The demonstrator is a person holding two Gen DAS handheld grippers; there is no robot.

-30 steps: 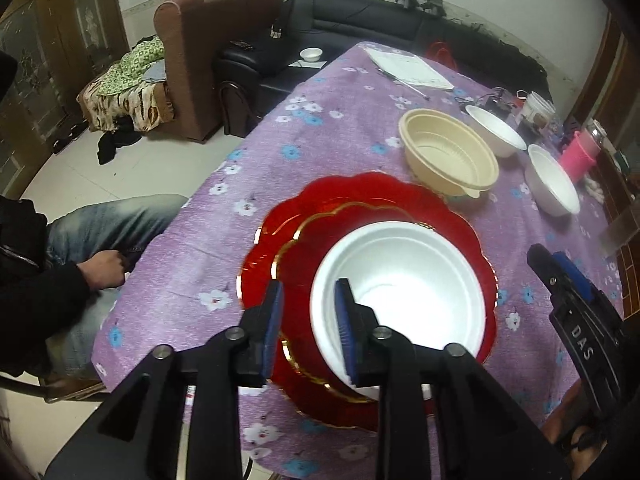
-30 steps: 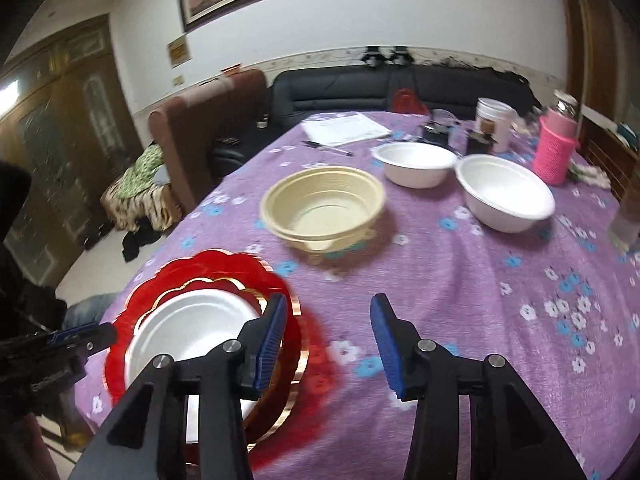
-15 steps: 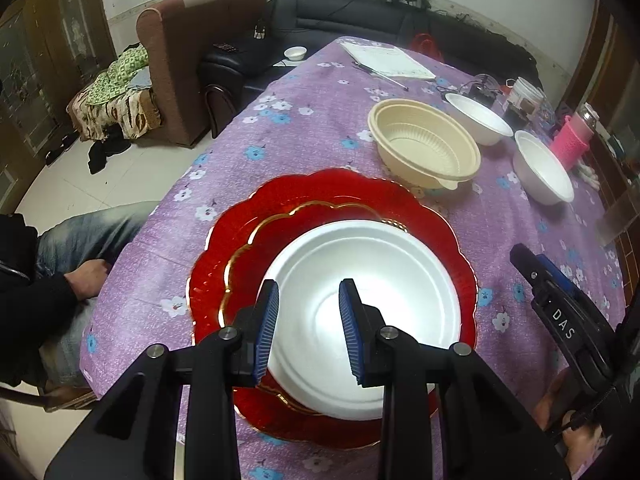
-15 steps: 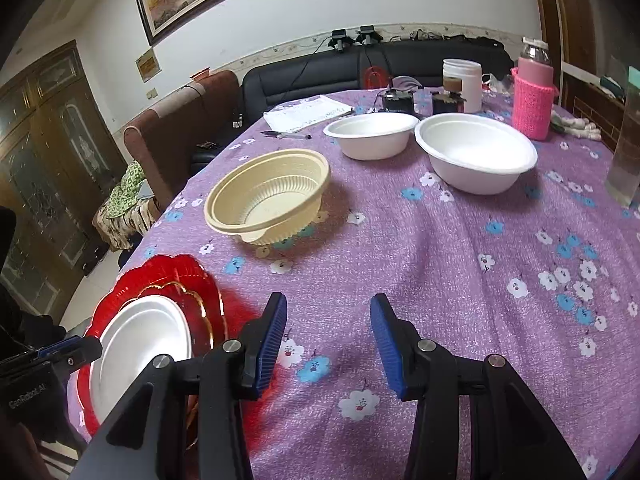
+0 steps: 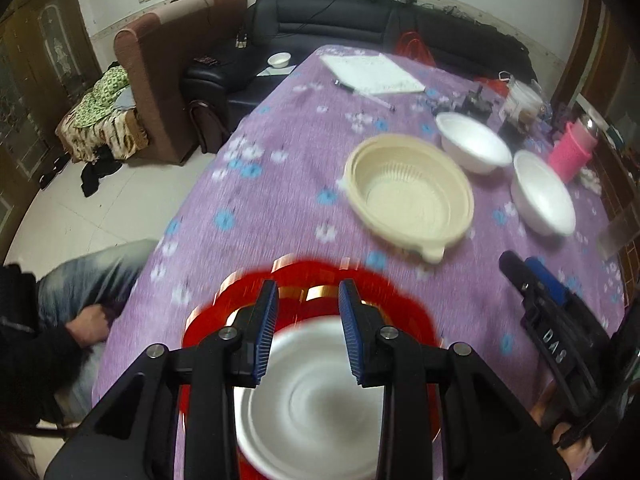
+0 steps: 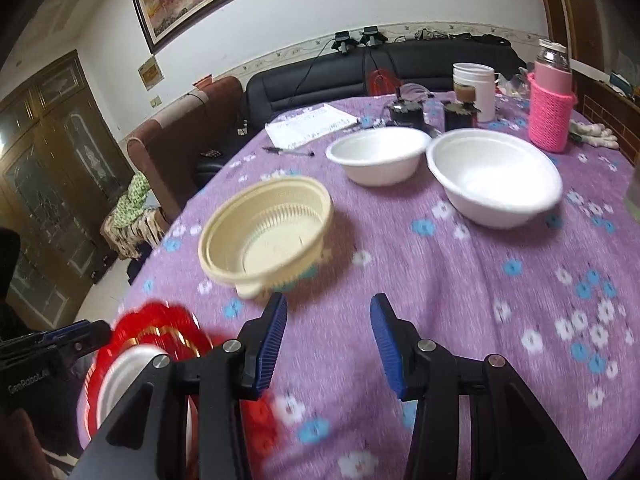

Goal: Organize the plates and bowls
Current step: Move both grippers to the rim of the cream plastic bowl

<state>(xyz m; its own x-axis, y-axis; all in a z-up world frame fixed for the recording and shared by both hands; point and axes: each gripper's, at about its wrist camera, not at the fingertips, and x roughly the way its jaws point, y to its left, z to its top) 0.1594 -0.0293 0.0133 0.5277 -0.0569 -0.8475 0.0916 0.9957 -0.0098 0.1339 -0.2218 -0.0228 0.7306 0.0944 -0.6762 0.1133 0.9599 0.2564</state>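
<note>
Two grippers are both empty, jaws apart: my left gripper (image 5: 307, 332) hangs over the white plate (image 5: 316, 404) on the red plates (image 5: 404, 308), my right gripper (image 6: 328, 344) over the purple tablecloth (image 6: 460, 280) near the beige bowl (image 6: 266, 232).

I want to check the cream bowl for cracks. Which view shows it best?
The right wrist view: the cream bowl sits near and tilted toward the camera, its ribbed inside visible. The left wrist view shows it whole too, but smaller and farther off.
</note>
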